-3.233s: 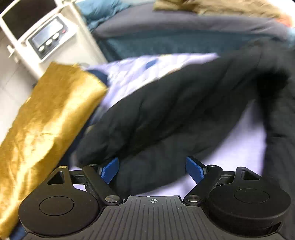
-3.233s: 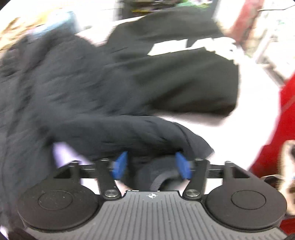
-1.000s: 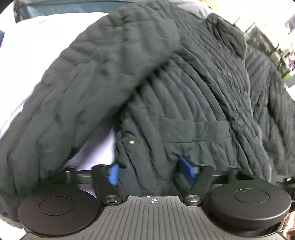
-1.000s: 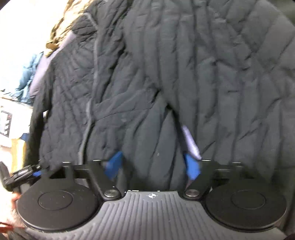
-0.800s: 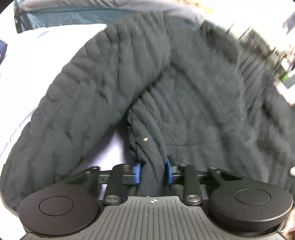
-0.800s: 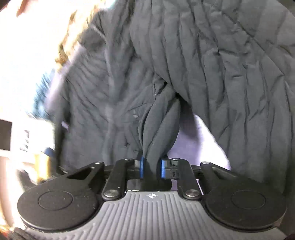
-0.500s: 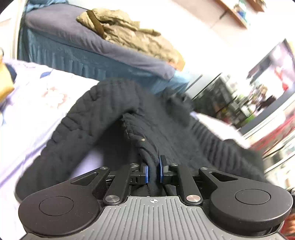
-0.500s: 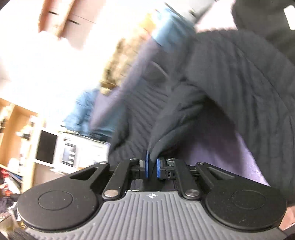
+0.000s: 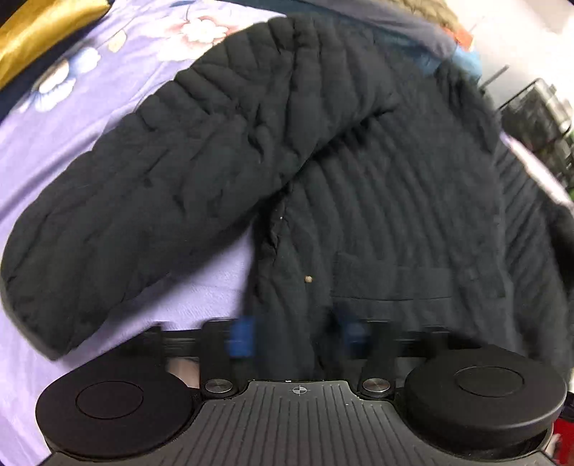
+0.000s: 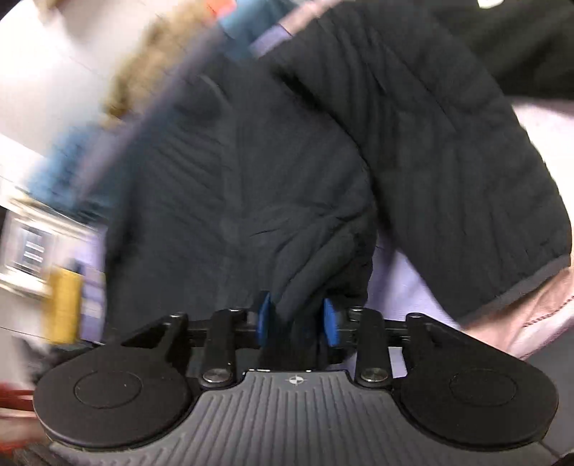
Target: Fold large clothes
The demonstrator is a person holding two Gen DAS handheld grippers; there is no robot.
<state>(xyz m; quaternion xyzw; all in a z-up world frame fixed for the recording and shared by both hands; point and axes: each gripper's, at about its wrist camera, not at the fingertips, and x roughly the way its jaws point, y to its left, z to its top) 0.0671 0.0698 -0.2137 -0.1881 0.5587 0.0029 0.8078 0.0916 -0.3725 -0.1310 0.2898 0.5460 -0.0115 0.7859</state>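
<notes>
Left wrist view: a black quilted jacket (image 9: pixel 376 200) lies spread across a purple flowered bedsheet (image 9: pixel 46 150), front side up, with a chest pocket showing. One sleeve (image 9: pixel 172 186) bends out toward the sheet's left edge. A gold cloth (image 9: pixel 39 32) sits at the far left corner. The left gripper (image 9: pixel 297 337) hovers at the jacket's near hem; its blue fingers are blurred but stand apart, with fabric between them and no visible pinch.

Right wrist view: the same jacket fills the frame, its other sleeve (image 10: pixel 459 154) reaching toward the sheet's right edge. The right gripper (image 10: pixel 297 322) has its fingers partly spread around a bunched ridge of hem; whether they press the cloth cannot be told. The background is smeared by motion.

Risks, as a judgement: the padded, slippery fabric could slide from a loose hold, leaving the hem rumpled, and both sleeves splayed outward could make a lopsided fold.

No brand, label or readable writing appears in either view.
</notes>
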